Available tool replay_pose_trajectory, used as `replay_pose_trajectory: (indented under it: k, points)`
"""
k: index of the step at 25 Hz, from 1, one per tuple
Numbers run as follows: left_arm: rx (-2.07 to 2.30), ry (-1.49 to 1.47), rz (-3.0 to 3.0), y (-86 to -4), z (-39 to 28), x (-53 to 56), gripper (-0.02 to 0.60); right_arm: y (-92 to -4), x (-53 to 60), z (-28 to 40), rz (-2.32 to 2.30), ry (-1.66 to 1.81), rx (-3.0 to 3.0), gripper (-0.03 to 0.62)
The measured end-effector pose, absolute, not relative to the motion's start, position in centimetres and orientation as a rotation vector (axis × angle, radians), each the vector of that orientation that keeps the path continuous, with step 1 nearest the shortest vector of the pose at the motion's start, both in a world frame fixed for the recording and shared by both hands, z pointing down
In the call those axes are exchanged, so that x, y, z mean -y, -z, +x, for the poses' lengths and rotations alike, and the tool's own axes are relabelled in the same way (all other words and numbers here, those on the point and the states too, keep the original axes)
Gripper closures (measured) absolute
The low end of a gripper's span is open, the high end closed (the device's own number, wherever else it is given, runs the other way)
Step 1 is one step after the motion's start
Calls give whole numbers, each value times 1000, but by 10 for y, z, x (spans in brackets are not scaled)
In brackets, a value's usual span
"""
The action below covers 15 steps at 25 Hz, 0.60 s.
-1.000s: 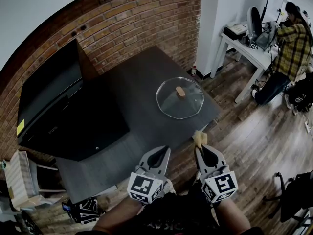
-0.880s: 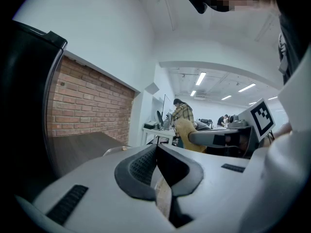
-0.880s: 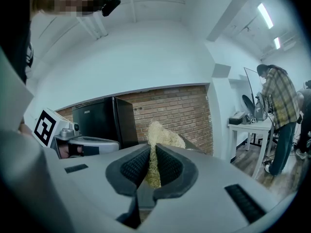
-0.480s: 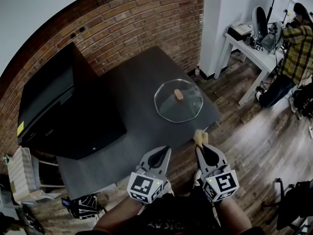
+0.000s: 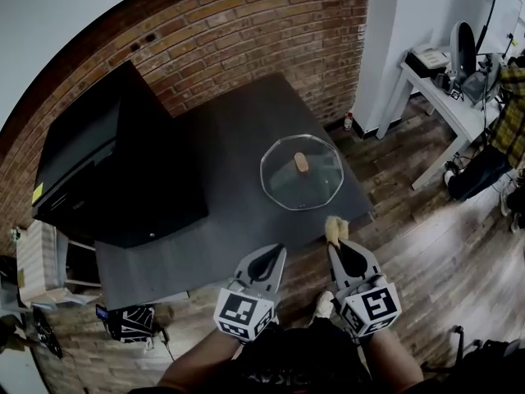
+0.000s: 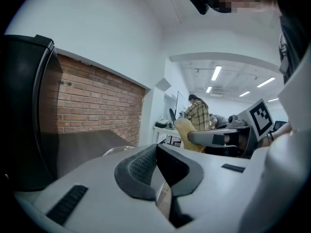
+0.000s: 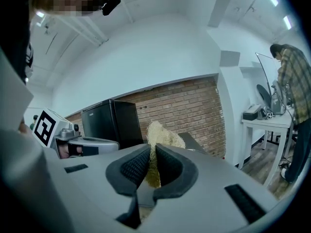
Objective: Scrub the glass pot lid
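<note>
Right, your glass pot lid (image 5: 302,172) lies flat on the dark matte table (image 5: 205,220), near its right front corner, well ahead of both grippers. It's clear, smooth glass with a faceted, almost octagonal rim, domed side up. One small tan knob (image 5: 302,163) sits at its centre and points straight up. Being nearly round, the lid has no real long axis.

Your right gripper (image 5: 338,249) hovers over the table's front edge, its jaws pinching a single yellow scrubber (image 5: 334,230). In the right gripper view that scrubber (image 7: 163,135) looks coarse and fibrous, its ragged top poking up past the ribbed black pads (image 7: 131,166).

Your left gripper (image 5: 269,257) sits beside the right one, level with it and apart from it. In the left gripper view its jaws are pressed together with nothing between the textured pads (image 6: 141,164).

Count it up: one lid, one knob, one scrubber, two grippers. Left of the table stands a glossy black cabinet (image 5: 107,171), with a rough red brick wall (image 5: 246,39) behind.
</note>
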<state>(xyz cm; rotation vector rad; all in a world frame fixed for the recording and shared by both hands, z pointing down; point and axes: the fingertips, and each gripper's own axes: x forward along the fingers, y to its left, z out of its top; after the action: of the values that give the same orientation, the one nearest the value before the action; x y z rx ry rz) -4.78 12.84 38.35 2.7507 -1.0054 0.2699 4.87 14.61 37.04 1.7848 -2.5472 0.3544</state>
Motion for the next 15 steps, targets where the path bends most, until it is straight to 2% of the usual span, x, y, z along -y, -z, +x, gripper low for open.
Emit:
replay_pose_trajectory:
  k: [15]
  points:
    - [1246,-257,2639,-389,0,-132,549,-374,-128,95,1533,-350,2675,554]
